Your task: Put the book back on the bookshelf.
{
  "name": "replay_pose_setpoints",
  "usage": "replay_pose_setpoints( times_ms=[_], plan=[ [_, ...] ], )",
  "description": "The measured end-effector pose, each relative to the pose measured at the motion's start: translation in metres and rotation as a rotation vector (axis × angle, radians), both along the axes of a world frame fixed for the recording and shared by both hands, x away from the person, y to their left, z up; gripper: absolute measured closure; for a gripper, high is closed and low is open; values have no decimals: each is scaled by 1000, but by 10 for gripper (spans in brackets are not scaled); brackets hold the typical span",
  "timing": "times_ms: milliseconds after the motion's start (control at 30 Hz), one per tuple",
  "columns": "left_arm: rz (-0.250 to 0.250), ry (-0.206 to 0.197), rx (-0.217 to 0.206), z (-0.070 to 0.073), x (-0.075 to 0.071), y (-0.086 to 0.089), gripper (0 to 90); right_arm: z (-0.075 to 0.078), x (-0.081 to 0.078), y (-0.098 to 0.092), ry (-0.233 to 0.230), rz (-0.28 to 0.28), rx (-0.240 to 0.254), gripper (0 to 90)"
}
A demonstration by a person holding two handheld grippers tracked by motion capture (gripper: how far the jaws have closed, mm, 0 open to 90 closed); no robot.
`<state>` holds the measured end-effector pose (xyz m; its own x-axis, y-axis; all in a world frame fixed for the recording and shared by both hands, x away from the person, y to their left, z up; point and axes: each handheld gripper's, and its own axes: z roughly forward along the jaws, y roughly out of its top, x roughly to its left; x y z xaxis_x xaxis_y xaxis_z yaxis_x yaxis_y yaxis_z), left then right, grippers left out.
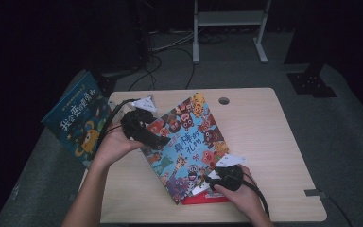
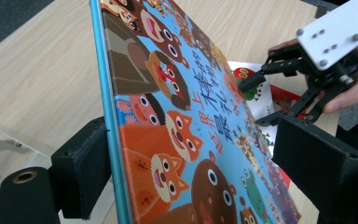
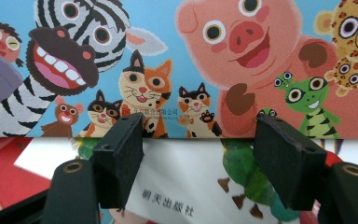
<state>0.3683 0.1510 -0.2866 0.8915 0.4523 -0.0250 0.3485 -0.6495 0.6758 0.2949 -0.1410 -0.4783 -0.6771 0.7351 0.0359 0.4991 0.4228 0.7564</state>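
Blue animal-cover book (image 2: 177, 121) stands edgewise between the left tool (image 2: 191, 163) pads.

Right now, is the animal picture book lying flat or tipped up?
Tipped up: the animal picture book slants off the table, its spine edge between the left gripper jaws.

The animal picture book (image 1: 187, 142) lies across the middle of the table (image 1: 264, 142), and the left gripper (image 1: 163, 141) sits at its left edge, jaws straddling that edge. The right gripper (image 1: 209, 180) is at the book's near corner, its jaws open just before the lower edge. Under that corner, beneath the right gripper, lies a second book (image 3: 168, 186) (mostly covered). Off the table's left side, beyond the left gripper, rests a third book (image 1: 78, 118).
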Motion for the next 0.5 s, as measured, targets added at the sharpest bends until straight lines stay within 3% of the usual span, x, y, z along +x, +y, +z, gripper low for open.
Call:
replay_pose_setpoints(
  times_ms=[267, 500],
  plan=[
    [-27, -5, -25, 16, -4, -6, 248, 0, 5, 5, -6, -6, -3, 321],
    [-72, -1, -20, 30, -5, -17, 373, 0, 9, 14, -8, -26, 1, 324]
  ],
)
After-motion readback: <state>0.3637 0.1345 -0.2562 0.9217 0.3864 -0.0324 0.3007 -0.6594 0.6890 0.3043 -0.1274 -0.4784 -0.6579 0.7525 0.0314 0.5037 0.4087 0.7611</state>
